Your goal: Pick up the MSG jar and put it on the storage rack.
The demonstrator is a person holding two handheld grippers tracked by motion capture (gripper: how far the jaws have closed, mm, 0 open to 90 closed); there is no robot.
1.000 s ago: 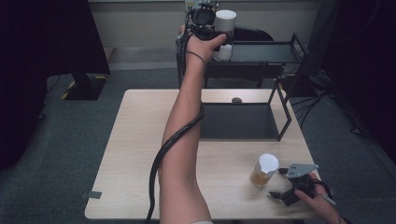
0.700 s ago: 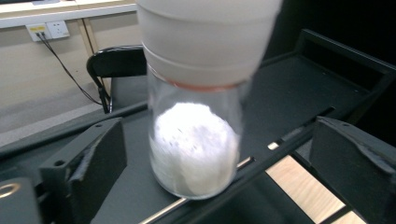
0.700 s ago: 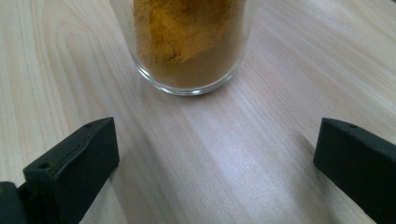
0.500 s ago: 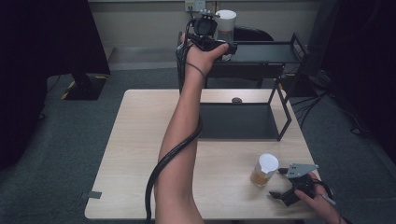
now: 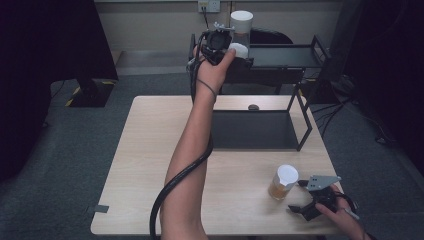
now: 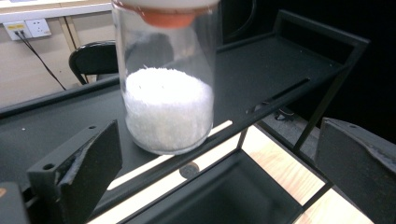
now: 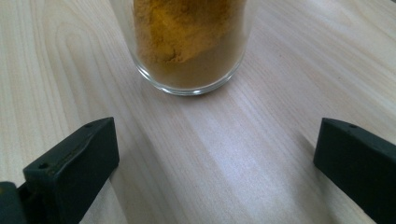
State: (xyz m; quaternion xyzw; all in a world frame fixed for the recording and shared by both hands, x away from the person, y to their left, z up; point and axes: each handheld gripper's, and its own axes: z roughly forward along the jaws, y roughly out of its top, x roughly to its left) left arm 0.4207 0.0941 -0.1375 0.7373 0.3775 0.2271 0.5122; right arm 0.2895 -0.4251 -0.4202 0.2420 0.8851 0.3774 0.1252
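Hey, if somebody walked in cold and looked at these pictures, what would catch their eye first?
Probably the long bare forearm stretched up the table to the left gripper, whose jaws have just been opening and now stand apart from a jar of white grains standing on the black shelf. Next, the jar of orange-brown powder on the wooden table, just ahead of the open right gripper near the table's front right corner.

Clear, glossy glass on the jar of white granules (image 6: 166,100), its contents coarse and crystalline, with a smooth white lid. It stands on a matt black metal shelf (image 6: 261,70). Pale wood-grain desk (image 7: 261,154), smooth with a soft sheen. The jar of ochre powder (image 7: 187,42): glossy glass, fine dull powder.
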